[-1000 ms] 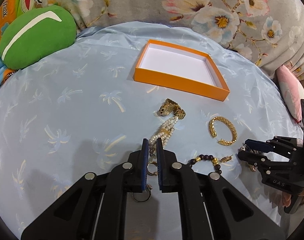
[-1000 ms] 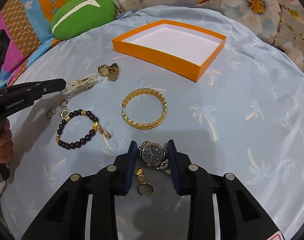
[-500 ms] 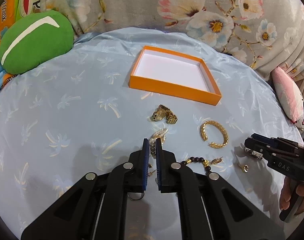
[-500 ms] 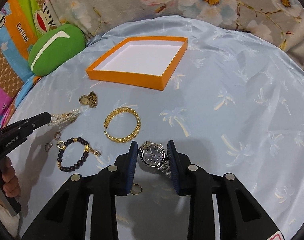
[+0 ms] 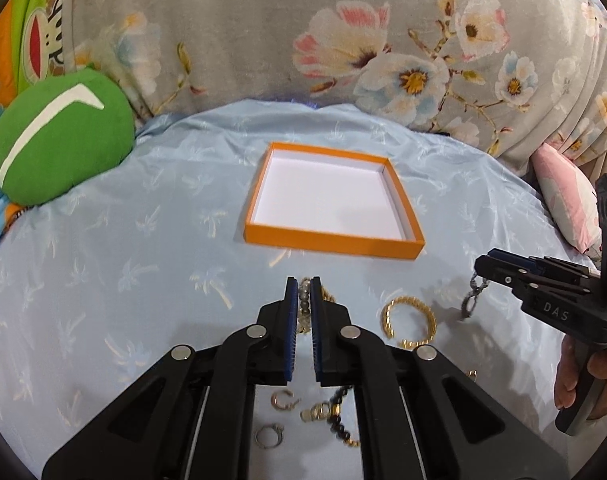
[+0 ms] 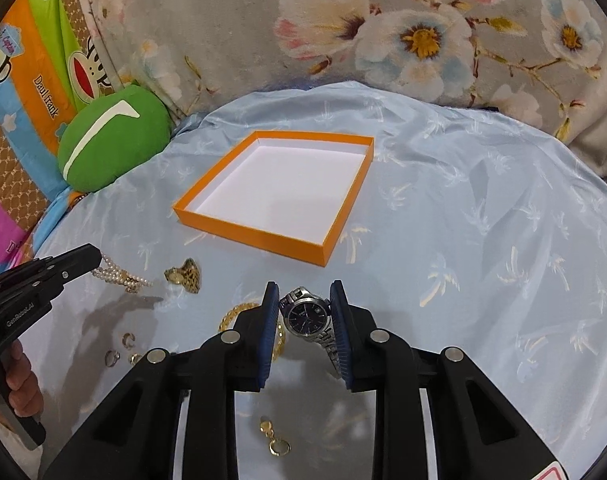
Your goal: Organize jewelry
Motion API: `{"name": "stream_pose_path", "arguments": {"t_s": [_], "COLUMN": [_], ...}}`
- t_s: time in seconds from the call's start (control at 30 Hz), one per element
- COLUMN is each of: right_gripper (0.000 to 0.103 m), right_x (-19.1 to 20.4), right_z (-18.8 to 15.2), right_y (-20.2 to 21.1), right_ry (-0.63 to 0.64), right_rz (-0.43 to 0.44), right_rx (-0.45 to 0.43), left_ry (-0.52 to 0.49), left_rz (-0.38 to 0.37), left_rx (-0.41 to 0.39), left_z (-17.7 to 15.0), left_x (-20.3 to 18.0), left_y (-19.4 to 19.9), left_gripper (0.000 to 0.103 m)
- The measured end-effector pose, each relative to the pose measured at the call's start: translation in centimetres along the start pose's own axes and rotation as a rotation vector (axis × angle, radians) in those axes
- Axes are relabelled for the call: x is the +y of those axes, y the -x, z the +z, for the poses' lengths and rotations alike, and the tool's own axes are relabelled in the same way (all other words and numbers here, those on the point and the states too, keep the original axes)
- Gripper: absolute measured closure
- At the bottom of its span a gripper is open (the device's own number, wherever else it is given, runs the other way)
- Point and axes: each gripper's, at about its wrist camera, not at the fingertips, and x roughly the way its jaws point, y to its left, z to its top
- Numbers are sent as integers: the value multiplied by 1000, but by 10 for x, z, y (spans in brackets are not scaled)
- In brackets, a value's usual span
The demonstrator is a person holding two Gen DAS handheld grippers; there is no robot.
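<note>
An empty orange box (image 5: 331, 243) (image 6: 247, 232) with a white floor lies on the blue cloth. My left gripper (image 5: 302, 289) is shut on a pearl bracelet (image 5: 303, 300), which hangs from it above the cloth; it also shows in the right wrist view (image 6: 115, 274). My right gripper (image 6: 303, 300) is shut on a silver watch (image 6: 306, 316) with a dark dial, lifted off the cloth; its strap dangles in the left wrist view (image 5: 472, 298). A gold bangle (image 5: 409, 322), a gold watch (image 6: 183, 276), a dark bead bracelet (image 5: 339, 420) and small rings (image 5: 281, 400) lie on the cloth.
A green cushion (image 5: 59, 140) lies at the back left. Floral fabric (image 5: 343, 40) rises behind the cloth. A pink pillow (image 5: 563, 196) sits at the right. A gold earring (image 6: 273, 438) lies under my right gripper.
Both grippers have risen and moved toward the box. The pearl bracelet and the silver watch have lifted off the cloth with them.
</note>
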Motion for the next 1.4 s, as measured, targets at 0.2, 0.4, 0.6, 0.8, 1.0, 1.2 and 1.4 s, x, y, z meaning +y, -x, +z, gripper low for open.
{"name": "stream_pose_path", "arguments": {"t_s": [0.2, 0.4, 0.6, 0.8, 1.0, 1.2, 1.4], "right_gripper": [78, 78, 78, 78, 78, 78, 78], "right_x": [5, 5, 1, 7, 16, 20, 21], "right_z": [44, 89, 120, 106, 105, 107, 108], "right_y": [-23, -58, -97, -97, -96, -96, -97], "right_ry": [18, 15, 7, 26, 39, 45, 47], "right_rz": [7, 11, 0, 19, 14, 13, 11], "right_rx": [-26, -42, -36, -31, -23, -24, -19], "left_ry": [-49, -42, -17, -56, -67, -47, -74], "left_rz": [22, 0, -12, 2, 14, 4, -21], "left_rx": [-50, -73, -56, 68, 207, 227, 225], "left_z": [41, 88, 115, 49, -14, -27, -36], "left_x": [-8, -10, 2, 20, 26, 28, 22], "left_y": [-15, -47, -74, -69, -82, -82, -73], "left_gripper": [101, 101, 100, 77, 74, 81, 88]}}
